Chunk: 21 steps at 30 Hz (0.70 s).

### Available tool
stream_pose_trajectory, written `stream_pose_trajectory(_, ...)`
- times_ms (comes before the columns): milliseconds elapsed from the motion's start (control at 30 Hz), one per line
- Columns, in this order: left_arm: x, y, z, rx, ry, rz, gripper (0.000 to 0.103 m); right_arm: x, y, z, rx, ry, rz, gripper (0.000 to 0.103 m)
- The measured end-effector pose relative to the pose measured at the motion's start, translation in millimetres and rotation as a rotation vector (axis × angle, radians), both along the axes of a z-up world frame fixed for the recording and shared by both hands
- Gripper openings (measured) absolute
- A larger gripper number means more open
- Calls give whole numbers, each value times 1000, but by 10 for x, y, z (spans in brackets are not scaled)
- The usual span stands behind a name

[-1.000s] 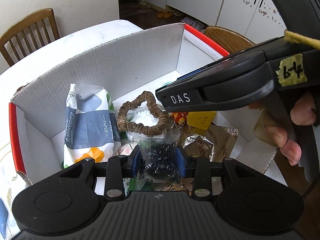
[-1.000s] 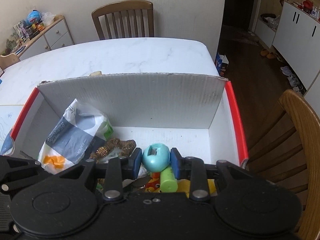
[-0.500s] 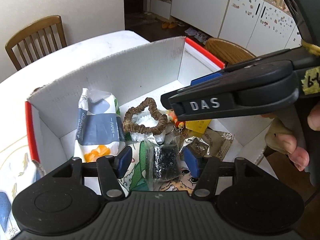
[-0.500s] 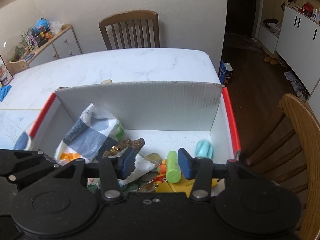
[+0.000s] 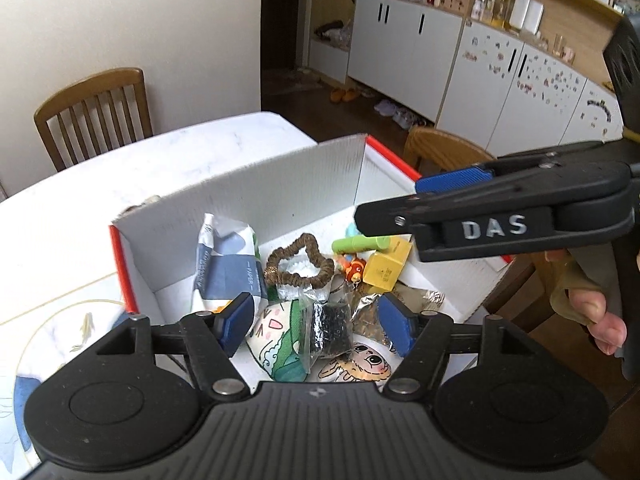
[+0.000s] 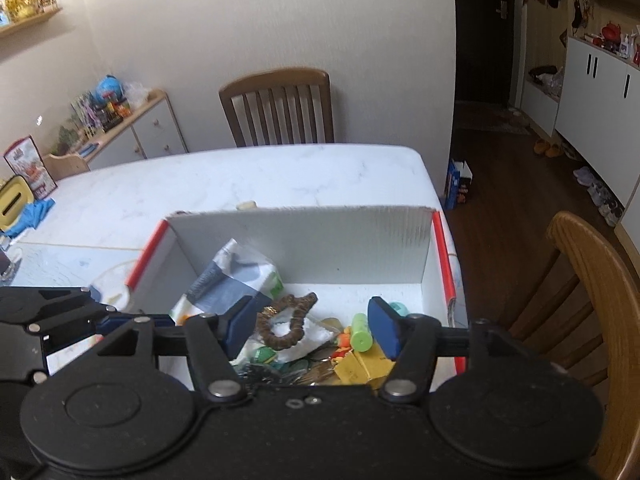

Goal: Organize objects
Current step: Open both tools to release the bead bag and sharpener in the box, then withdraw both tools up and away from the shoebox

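Both drops made, I clear out of the box.

My left gripper (image 5: 316, 326) and right gripper (image 6: 310, 330) have just been opening; both stand about half open, holding nothing. I lift them without brushing the box (image 5: 256, 196) walls. The bag of black bits (image 5: 328, 330) lies among the clutter directly below my left fingers; the teal ball (image 6: 398, 307) rests toward the corner at 2 o'clock. Only the right view shows that ball plainly; only the left shows the bag clearly.
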State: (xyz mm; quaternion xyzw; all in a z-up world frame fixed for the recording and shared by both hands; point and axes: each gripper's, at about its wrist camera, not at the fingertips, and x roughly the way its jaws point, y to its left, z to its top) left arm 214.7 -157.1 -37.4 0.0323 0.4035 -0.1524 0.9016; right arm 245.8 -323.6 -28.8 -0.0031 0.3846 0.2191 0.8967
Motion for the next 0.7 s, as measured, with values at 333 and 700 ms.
stream_pose_trajectory(333, -270, 210, 266, -44, -83, 31, 79, -316, -126, 211, 51, -49, 17, 72)
stream_pose_trajectory(700, -526, 271, 499, -27, -198, 83, 100, -639, -175, 336, 86, -130, 29, 89)
